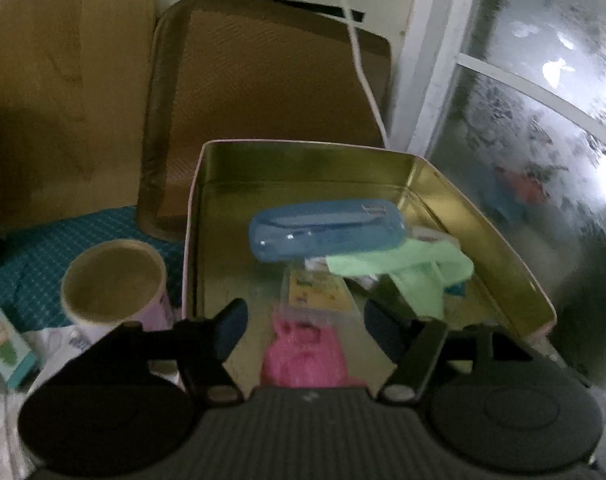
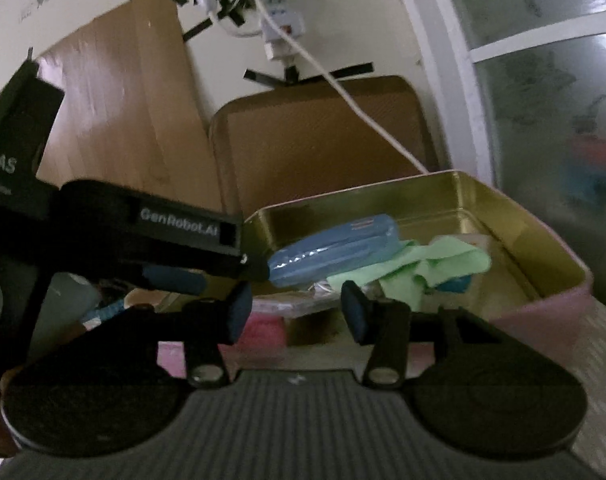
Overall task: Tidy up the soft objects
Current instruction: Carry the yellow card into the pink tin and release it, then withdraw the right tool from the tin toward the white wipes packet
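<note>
A pink tin box with a gold inside (image 1: 199, 208) (image 2: 543, 304) holds a blue plastic case (image 1: 327, 232) (image 2: 335, 248), a light green cloth (image 1: 415, 276) (image 2: 431, 264), a small card packet (image 1: 319, 296) and a pink soft object (image 1: 303, 356) (image 2: 263, 332) at its near edge. My left gripper (image 1: 305, 332) is open and empty, its jaws either side of the pink object. My right gripper (image 2: 295, 312) is open and empty, just in front of the box's near wall. The left gripper's body (image 2: 143, 236) reaches into the box from the left.
A brown tray (image 1: 263, 80) (image 2: 323, 136) leans on the wall behind the box, with a white cable (image 1: 359, 52) over it. A paper cup (image 1: 115, 280) and a small teal carton (image 1: 7, 344) stand left of the box on a teal cloth (image 1: 43, 248). A frosted window (image 1: 543, 120) is at right.
</note>
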A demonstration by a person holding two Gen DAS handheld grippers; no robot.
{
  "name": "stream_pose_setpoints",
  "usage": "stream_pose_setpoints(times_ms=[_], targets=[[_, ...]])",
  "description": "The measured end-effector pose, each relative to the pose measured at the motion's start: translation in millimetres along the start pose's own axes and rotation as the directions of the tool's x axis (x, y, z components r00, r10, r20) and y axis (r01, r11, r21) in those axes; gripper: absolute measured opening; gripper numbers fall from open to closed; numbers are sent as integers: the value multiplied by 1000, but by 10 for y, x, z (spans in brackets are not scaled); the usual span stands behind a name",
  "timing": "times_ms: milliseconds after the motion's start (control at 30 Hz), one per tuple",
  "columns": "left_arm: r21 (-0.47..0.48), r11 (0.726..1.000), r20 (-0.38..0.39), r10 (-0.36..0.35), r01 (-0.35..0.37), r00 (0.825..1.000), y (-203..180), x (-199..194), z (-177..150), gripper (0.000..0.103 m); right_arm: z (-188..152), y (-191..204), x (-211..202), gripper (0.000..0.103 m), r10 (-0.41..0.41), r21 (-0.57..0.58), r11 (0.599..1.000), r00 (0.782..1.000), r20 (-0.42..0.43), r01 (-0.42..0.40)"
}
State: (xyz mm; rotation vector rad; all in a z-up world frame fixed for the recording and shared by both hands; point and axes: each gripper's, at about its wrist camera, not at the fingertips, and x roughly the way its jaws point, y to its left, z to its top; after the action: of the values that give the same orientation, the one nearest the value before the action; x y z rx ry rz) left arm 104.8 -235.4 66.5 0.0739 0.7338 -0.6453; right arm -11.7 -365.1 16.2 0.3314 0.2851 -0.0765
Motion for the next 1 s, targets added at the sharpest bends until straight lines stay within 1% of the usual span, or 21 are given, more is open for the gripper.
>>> stream_pose_setpoints(times_ms=[67,133,233,333,400,600,667,767,900,1000], targets=[[24,1000,15,9,-10,1000,-69,-113,-68,70,-18,-8,-146,52,-11,5,1000,1000,22,11],[44,999,30,24,-25,999,-116,-245,-155,76,-31,-12,-264,52,-26,16,1000,999,35,25],[65,997,51,41,-44,998,-142,-426,-287,78,-101,-46,-421,53,-47,49,998,998,34,46],[78,995,51,57,-61,997,-120,-566,-439,80,-183,-56,-498,57,-67,79,995,998,17,66],[81,994,49,73,-77,996,-100,-623,-516,80,-237,-44,-526,57,-71,97,993,997,-2,71],[92,988,58,119,-124,991,44,-809,-789,80,-349,5,-532,57,-52,141,988,996,-74,62],[92,986,59,136,-142,989,96,-848,-883,83,-374,40,-530,57,-46,148,987,995,-89,58],[86,983,59,160,-165,985,205,-892,-1015,86,-390,110,-541,58,-42,150,987,995,-95,56],[64,979,52,188,-192,981,354,-919,-1145,86,-402,222,-583,62,-44,140,989,996,-81,55],[61,972,55,222,-225,974,444,-930,-1219,86,-420,322,-599,63,-49,123,991,996,-70,58]])
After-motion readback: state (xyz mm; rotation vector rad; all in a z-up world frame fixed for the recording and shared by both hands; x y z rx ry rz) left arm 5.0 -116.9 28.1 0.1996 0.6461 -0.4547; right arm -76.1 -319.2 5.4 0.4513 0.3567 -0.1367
